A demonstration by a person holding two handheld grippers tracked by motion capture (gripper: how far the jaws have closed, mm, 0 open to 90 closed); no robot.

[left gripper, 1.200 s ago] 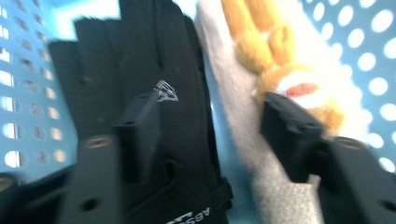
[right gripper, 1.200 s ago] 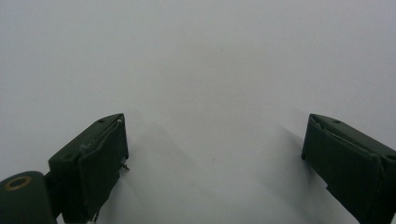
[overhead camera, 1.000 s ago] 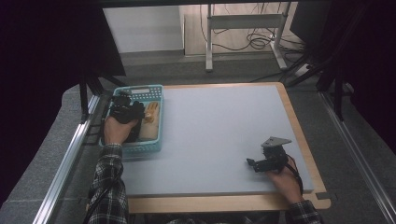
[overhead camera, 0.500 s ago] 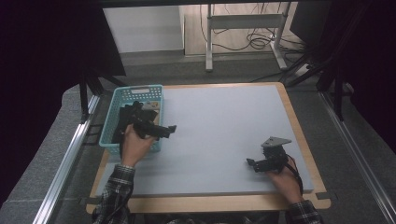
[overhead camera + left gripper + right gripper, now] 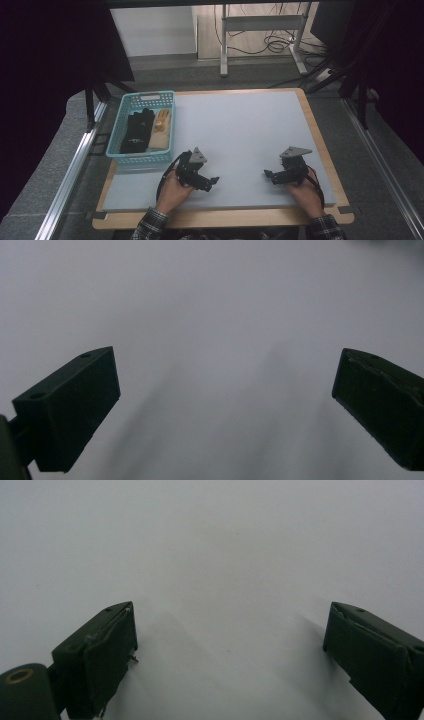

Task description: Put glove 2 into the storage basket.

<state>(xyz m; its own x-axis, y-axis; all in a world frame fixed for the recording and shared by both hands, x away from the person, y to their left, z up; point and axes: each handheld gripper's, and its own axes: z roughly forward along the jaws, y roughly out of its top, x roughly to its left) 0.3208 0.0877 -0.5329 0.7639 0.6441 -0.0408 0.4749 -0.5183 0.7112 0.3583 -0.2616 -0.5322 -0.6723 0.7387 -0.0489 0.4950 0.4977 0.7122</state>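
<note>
gloves: a black glove (image 5: 136,131) and a tan glove (image 5: 160,131) lie side by side in the blue basket (image 5: 118,119), left of centre in the high view
step: both appear stowed, task likely near its end
left hand-held gripper (image 5: 212,180): lower centre, over bare table (image 5: 245,125), jaws just opened wide, nothing between
right hand-held gripper (image 5: 268,175): lower right, jaws apart, empty
next: probably rest, or a reach toward the basket

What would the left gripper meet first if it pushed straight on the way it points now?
Probably the right gripper: the left gripper, jaws open and empty, points across the bare grey mat toward it. Between them the way looks free; heights are unclear.
</note>
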